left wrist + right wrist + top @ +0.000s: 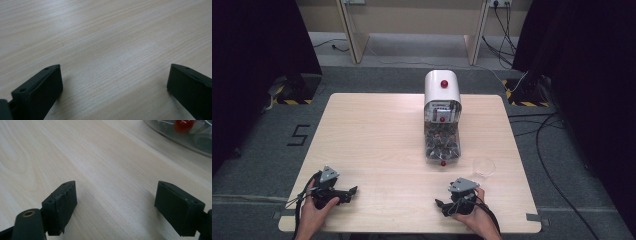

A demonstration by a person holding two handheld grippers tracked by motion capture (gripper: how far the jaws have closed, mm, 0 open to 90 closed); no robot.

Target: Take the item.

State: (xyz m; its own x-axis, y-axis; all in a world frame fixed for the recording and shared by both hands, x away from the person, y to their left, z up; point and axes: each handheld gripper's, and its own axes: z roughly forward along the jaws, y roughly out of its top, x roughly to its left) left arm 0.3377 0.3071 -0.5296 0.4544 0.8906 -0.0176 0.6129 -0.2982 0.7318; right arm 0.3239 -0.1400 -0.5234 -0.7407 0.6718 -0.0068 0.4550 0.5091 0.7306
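At the bottom of the high view, the left gripper and right gripper rest low on the desk, each in a hand, well apart. Both have jaws spread with nothing between them. Just beyond the right gripper, right of centre, sits a clear cup. Farther up, mid-frame, stands a white dispenser with red knobs, its clear front full of dark pieces
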